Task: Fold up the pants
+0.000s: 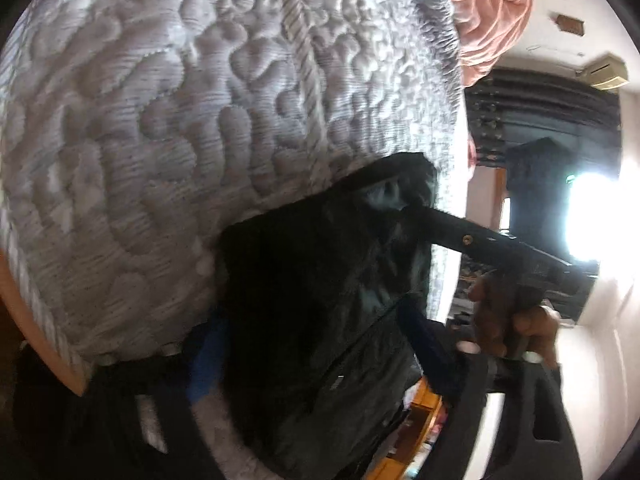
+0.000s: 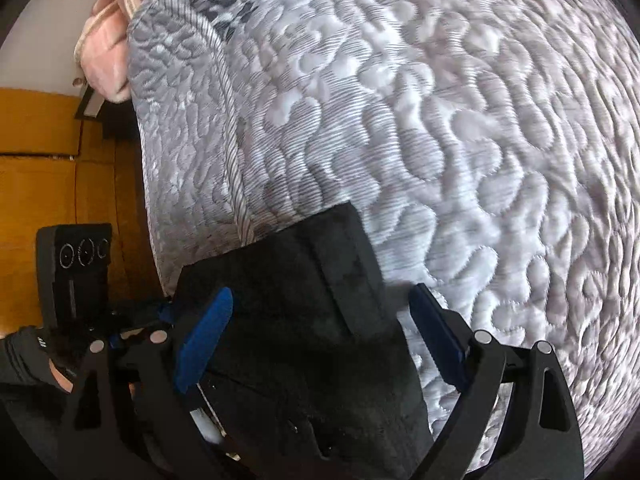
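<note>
Black pants (image 2: 288, 280) here, already folded into a thick, flat bundle, lying on the bed (image 2: 480, 160) close to its piped edge, with a pink blanket (image 2: 108, 48) well apart at the far corner. Looks soft and limp, light enough for one grip, a little fluffy on the surface and probably not slippery against the quilted cover; nothing fragile about it. Being several layers thick, likely to slide open or to sag at the loose ends if lifted by one layer only. Right gripper (image 2: 320, 320): jaws wide open, standing on both sides of the bundle, one blue pad at its edge and the other clearly apart from the cloth, so nothing held. Left gripper (image 1: 316, 344): jaws partly open with the dark cloth between them; too dark in the left wrist view to tell whether pressing on it or not. Best to take hold at the folded edge or at a corner, pinching through all the layers together, and to keep both grips level in order to keep the stack square. Better to lift than to pull along the bed, for fear of dragging the bottom layer on the quilted cover and undoing the fold.
</note>
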`<state>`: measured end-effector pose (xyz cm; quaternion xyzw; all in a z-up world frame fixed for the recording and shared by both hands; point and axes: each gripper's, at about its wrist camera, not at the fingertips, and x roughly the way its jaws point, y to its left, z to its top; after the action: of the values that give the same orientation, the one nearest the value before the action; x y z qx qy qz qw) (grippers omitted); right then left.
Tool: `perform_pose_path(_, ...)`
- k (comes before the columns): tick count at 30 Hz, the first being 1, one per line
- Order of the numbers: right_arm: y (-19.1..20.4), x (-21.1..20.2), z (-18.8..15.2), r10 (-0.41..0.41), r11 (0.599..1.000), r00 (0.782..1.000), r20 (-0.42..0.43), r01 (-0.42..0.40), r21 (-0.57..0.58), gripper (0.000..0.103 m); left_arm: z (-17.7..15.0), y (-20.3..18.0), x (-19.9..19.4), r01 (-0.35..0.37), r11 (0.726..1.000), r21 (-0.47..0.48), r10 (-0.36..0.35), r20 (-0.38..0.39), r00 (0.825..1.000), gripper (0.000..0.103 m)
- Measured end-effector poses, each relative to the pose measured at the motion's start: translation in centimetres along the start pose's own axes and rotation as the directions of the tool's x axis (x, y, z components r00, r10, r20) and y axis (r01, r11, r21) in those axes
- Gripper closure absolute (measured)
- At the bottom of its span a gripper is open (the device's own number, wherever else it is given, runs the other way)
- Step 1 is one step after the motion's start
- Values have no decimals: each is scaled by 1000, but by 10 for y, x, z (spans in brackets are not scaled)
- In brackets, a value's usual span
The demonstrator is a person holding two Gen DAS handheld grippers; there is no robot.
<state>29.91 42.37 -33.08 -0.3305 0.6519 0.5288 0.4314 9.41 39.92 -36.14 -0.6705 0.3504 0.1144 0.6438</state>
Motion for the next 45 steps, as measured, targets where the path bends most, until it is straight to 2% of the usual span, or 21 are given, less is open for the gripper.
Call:
perform_pose_path(2,5,2,-1,0,1000,1000,-6,0,-14,26,0,4,-3,-9,1000,-9,9,0,1000,43)
perform_pose_path(4,10,1,0,-2,1000,1000,-7,2,-19,33,0,8,-7,-7,1000,-16,7,4,1000,53)
perform_pose_path(8,9,-12,-7,-16,1000,1000,10,16,-24,58,-4,12,-17,7,1000,0,-7,24,1000,61)
perform_pose_path(11,11,-28,-17,-13,1000,999,42,14,-21,69,-10,3,-23,10,999,48,-12,42,999,65)
perform_pose_path(18,25,-70,-39,-36,999,995,97,40,-33,72,-24,-40,-39,-3,985,175,-11,79,997,68)
perform_pose_path(23,36,-111,-64,-63,997,987,151,70,-40,73,-37,-77,-50,-5,965,264,-20,92,996,69)
perform_pose_path(29,51,-151,-98,-97,994,973,208,107,-34,73,-63,-120,-62,-12,929,369,-29,105,994,70)
perform_pose_path(38,66,-198,-148,-142,988,952,271,154,-23,73,-110,-152,-83,-24,875,484,-40,121,992,70)
perform_pose_path(45,72,-217,-174,-169,984,941,292,178,-4,73,-132,-171,-87,-23,838,545,-50,119,992,70)
